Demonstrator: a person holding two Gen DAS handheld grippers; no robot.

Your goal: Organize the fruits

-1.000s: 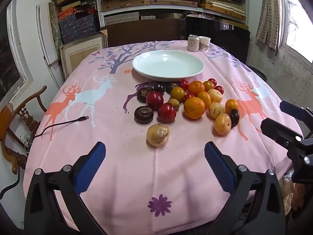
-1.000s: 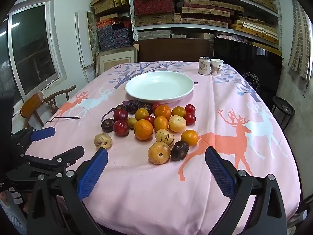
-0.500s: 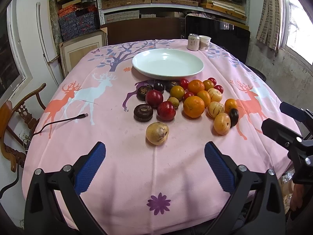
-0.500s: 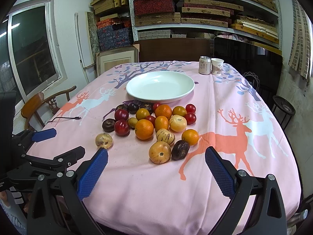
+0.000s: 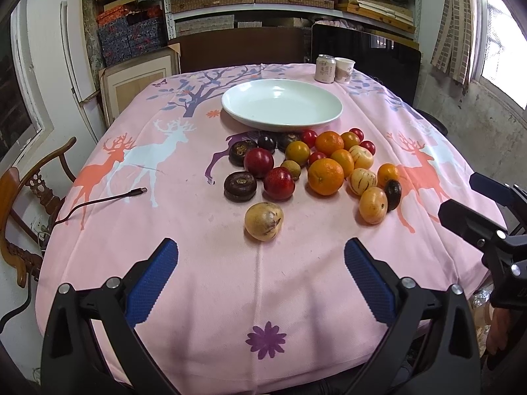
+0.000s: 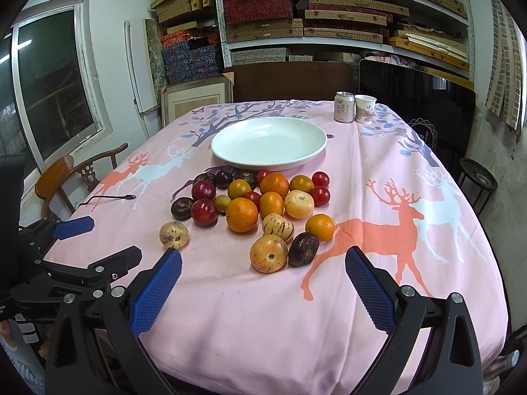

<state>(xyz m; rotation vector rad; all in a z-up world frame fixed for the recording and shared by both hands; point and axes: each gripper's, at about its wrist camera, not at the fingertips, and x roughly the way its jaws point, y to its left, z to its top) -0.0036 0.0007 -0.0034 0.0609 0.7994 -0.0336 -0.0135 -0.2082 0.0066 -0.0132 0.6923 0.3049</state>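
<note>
Left black gripper with blue ribbed pads (image 5: pixel 261 256): jaws spread wide, nothing between them, poised low over the near edge of the cloth. Right black gripper with blue ribbed pads (image 6: pixel 263 265): likewise gaping and unloaded, seen also at the right edge of the left view

Nearest the left tool, apart from the heap: pale yellow round fruit with purple streaks (image 5: pixel 263 221), alone on the cloth. Probably light, firm-skinned, smooth and rounded, so apt to roll or squirt out; best taken across the widest middle, pads on opposite flanks, with gentle pressure

Nearest the right tool: golden-orange round fruit with a dark stem dimple (image 6: pixel 268 253), touching a dark purple wrinkled oval fruit (image 6: pixel 303 249). Little room on that side for a finger; better approached along the free near and far flanks

Behind these, a tight cluster: large glossy orange citrus (image 6: pixel 242 214), striped cream melon-like fruit (image 6: pixel 277 226), shiny dark red plums (image 6: pixel 204 212), flattish dark brown-purple mangosteens (image 5: pixel 240 186), small bright red cherry tomatoes (image 6: pixel 320 195). Tomatoes and plums likely soft, thin-skinned and easily bruised; citrus heavier and tougher. Many touching, so any nudge liable to set neighbours rolling

Beyond the cluster, just beside it: wide shallow white ceramic plate (image 5: pixel 332 117), bare, the presumed destination; nothing placed yet

All on a pink tablecloth printed with deer and trees (image 5: pixel 184 217). Farther off: pale drinks can (image 6: pixel 344 107) and white paper cup (image 6: pixel 365 108) side by side at the far edge, thin black cable (image 5: pixel 102 200) lying at the left
</note>
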